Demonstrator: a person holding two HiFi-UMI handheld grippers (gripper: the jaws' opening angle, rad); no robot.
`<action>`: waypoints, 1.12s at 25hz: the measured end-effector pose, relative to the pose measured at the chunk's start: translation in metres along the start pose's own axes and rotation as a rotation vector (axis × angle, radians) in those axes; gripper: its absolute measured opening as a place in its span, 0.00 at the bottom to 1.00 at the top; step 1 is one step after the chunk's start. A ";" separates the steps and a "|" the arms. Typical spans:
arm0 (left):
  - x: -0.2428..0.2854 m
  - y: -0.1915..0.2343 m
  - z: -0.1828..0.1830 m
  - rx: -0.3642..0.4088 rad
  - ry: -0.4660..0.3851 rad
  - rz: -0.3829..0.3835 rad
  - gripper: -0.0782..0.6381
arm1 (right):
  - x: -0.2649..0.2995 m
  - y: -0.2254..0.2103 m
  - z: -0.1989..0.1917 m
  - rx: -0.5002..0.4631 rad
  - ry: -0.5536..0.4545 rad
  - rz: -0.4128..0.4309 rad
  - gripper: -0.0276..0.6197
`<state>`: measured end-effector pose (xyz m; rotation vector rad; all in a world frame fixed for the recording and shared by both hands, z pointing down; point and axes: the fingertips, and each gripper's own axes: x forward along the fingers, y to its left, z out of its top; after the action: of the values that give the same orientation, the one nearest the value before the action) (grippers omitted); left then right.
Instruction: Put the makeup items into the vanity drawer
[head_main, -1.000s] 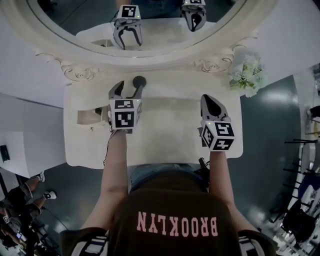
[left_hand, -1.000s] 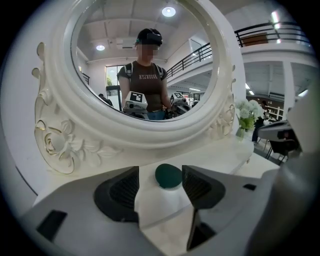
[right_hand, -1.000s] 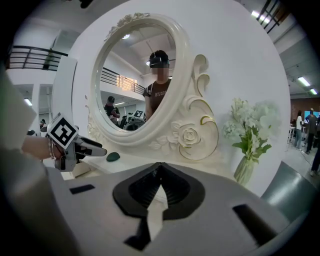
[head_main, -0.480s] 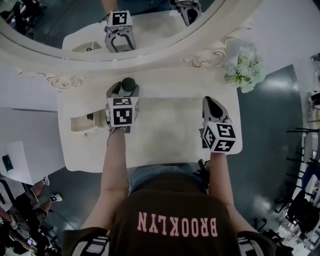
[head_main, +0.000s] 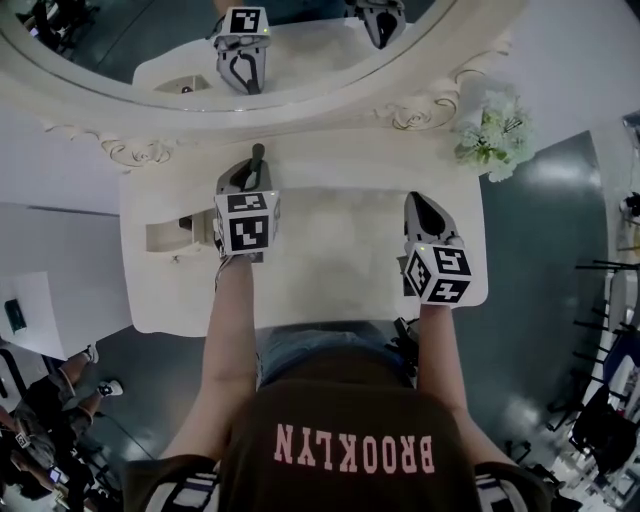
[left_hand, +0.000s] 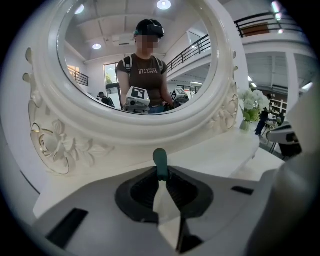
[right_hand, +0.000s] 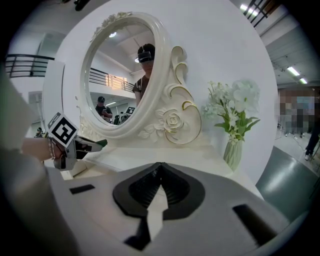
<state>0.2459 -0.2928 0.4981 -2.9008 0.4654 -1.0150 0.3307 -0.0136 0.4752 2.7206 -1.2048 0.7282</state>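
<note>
Cream-white tabletop (head_main: 330, 265) fills the middle of the head view, with grey floor on either side. Along the top of the frame sits the oval mirror (head_main: 300, 105) in a carved cream surround; its glass reflects both tools.

Drawer (head_main: 160, 238) – open, at the left edge of the tabletop, mid-left of the frame. Its contents are too small to make out.

White flowers with green leaves (head_main: 492, 135) stand in a pale vase at the upper right, near the end of the mirror frame.

Left hand-held gripper (head_main: 250, 172) – centre-left, pointing up the frame toward the mirror. Its jaws have just been closing and are now clenched on the dark green makeup item (left_hand: 160, 159). Only the item's slim rounded end shows, poking out past the fingertips. In the head view it lies just below the mirror frame, right of and above the drawer, and clearly apart from it. Whether it is touching the tabletop cannot be told.

Right hand-held gripper (head_main: 420, 203) – centre-right, over the right part of the tabletop, well apart from the left one. Jaws are pressed together with nothing between them.
</note>
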 end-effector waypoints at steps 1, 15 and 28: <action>-0.003 0.001 0.001 -0.004 -0.007 0.002 0.17 | 0.000 0.003 0.001 0.000 -0.002 0.006 0.04; -0.073 0.030 0.009 -0.014 -0.115 -0.006 0.16 | -0.022 0.070 0.016 -0.014 -0.074 0.038 0.04; -0.132 0.088 -0.012 0.019 -0.185 -0.026 0.17 | -0.039 0.163 0.027 -0.049 -0.141 0.060 0.04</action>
<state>0.1174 -0.3380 0.4163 -2.9534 0.4075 -0.7398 0.2020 -0.1061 0.4146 2.7465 -1.3193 0.5130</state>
